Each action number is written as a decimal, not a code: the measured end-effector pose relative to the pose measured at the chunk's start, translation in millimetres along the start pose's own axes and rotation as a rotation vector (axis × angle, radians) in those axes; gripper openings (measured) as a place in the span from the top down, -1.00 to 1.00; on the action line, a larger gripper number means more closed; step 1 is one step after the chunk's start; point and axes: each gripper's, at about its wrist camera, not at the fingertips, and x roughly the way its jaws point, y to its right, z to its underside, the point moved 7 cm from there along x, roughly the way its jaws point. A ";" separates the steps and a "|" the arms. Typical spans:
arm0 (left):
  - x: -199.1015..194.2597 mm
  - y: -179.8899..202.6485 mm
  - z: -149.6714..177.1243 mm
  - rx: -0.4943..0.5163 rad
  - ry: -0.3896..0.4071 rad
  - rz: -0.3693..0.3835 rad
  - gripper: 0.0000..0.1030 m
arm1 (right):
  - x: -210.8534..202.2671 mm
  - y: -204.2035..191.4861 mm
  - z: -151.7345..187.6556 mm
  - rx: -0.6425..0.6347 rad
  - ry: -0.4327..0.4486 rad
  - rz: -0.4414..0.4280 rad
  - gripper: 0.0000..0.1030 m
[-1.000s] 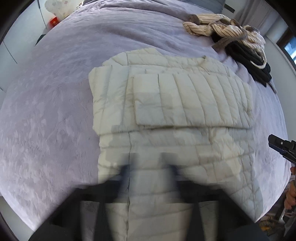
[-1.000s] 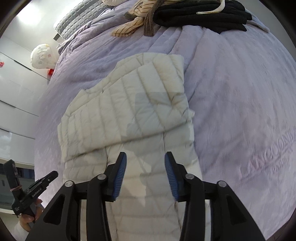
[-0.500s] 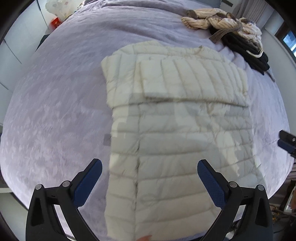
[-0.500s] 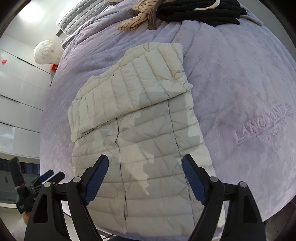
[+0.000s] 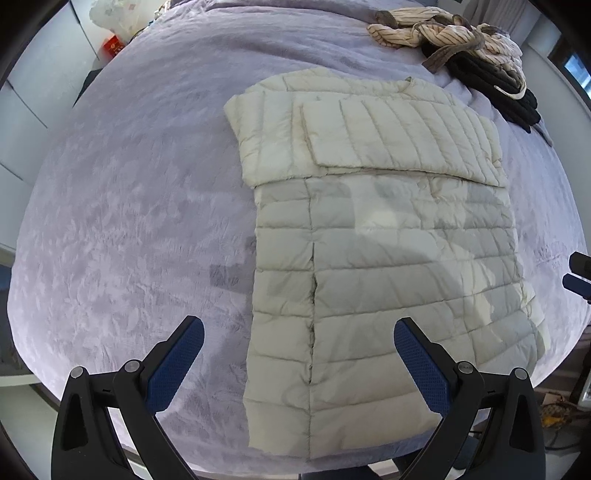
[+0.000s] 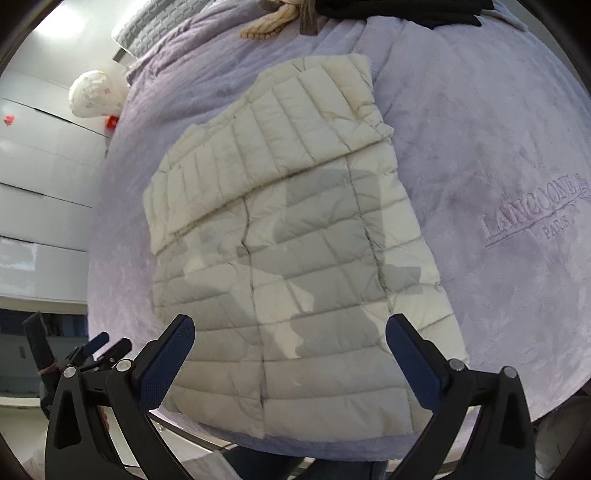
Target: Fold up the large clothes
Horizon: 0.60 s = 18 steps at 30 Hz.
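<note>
Lying flat on the bed (image 5: 110, 221), the jacket (image 5: 384, 280) had its sleeves folded across the chest and its hem at the near edge, collar toward the far end, so its long axis ran straight away from both claws. The left claw (image 5: 299, 354) hung above the hem with its jaws wide and nothing between them; the jacket's left edge and front seam lay between its fingers, so it sat nearest the hem's left corner. The right claw (image 6: 290, 350) was likewise spread wide and empty, over the hem's middle and right part. Judged from this, the next fold would bring the hem up toward the collar, each claw taking the corner on its own side. The left view showed the far end of the bed, where a heap of other clothes (image 5: 461, 40) lay clear of the jacket near the far right corner; the right view cut most of that heap off. The right view alone showed lettering (image 6: 535, 210) stitched into the cover, right of the jacket, and a pillow (image 6: 155, 33) at the far left corner.
</note>
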 end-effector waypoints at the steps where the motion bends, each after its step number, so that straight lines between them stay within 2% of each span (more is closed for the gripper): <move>1: 1.7 -2.9 1.4 -0.005 -0.003 -0.004 -1.00 | 0.6 3.6 -0.1 0.013 -0.006 0.007 -1.00; 4: 7.1 -9.0 5.2 -0.020 -0.019 -0.006 -1.00 | 0.2 12.8 0.1 0.045 -0.016 0.010 -1.00; 9: 15.3 -12.6 11.9 -0.052 -0.046 0.043 -1.00 | 1.7 36.9 4.5 0.137 -0.035 0.008 -1.00; 18: 45.1 -25.7 53.5 -0.074 -0.179 0.187 -1.00 | 2.2 84.6 21.2 0.256 -0.061 0.033 -1.00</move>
